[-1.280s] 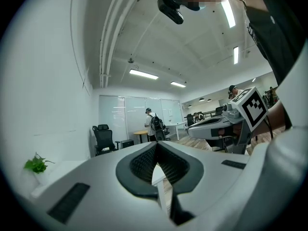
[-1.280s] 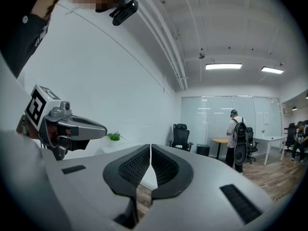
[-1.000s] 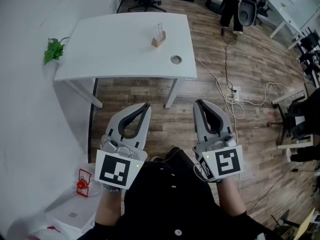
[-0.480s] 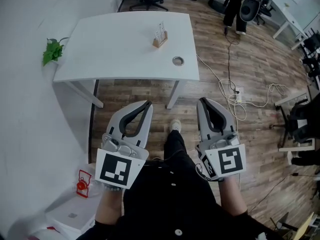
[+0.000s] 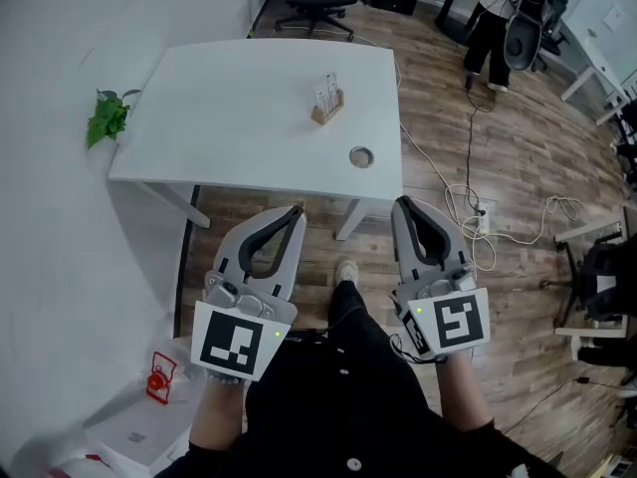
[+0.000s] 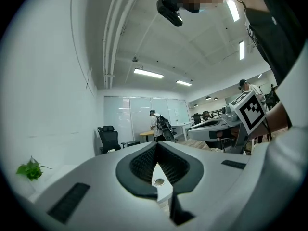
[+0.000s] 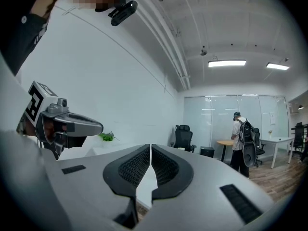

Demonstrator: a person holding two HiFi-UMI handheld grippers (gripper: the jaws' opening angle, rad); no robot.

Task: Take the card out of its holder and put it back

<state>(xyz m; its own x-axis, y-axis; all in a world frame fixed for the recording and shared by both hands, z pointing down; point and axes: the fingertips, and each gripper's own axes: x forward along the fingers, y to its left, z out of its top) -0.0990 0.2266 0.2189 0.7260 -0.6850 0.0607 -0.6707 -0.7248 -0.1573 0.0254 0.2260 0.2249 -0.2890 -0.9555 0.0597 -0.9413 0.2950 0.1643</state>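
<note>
Left gripper (image 5: 292,212) and right gripper (image 5: 399,207) are held off the counter (image 5: 229,108), fingers pressed together, empty; the holder (image 5: 328,114) could be tipped as the card (image 5: 326,92) is pulled.

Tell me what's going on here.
A person in dark clothes stands short of the white rectangular table, holding a grey two-jaw gripper in each hand. The left gripper and right gripper are both shut and empty, held over the wooden floor and clear of the table. On the table, the white card stands upright in its small wooden holder, untouched. A round metal ring lies nearer the front edge.
</note>
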